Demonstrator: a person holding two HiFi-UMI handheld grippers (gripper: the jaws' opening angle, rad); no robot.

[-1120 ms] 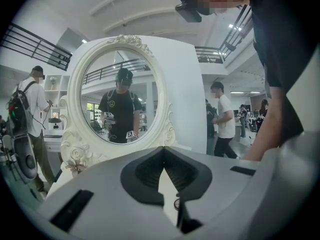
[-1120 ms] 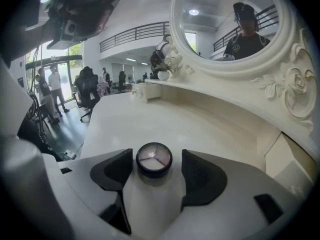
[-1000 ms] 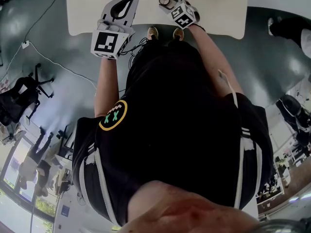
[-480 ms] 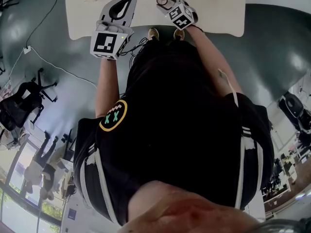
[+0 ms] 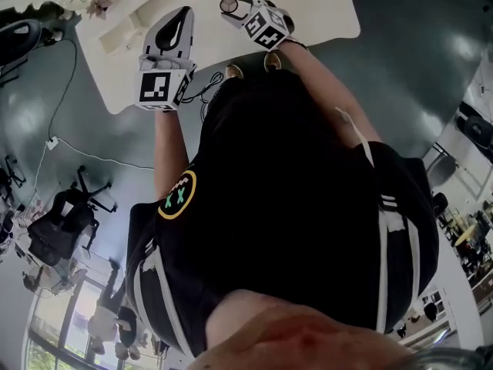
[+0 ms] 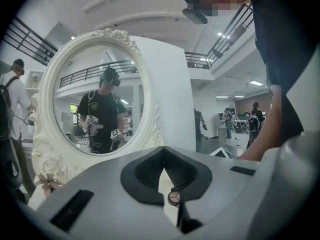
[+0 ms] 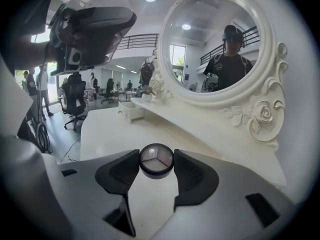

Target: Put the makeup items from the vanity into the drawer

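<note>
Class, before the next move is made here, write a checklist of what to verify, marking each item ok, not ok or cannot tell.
1. Compact gripped by the right tool: ok, its jaws press on both sides of the compact.
2. Left tool free to help: ok, jaws together, nothing held.
3. Drawer open to take the compact: cannot tell, too small in the right gripper view.
4. Compact clear of the mirror: ok, well apart from it.
</note>
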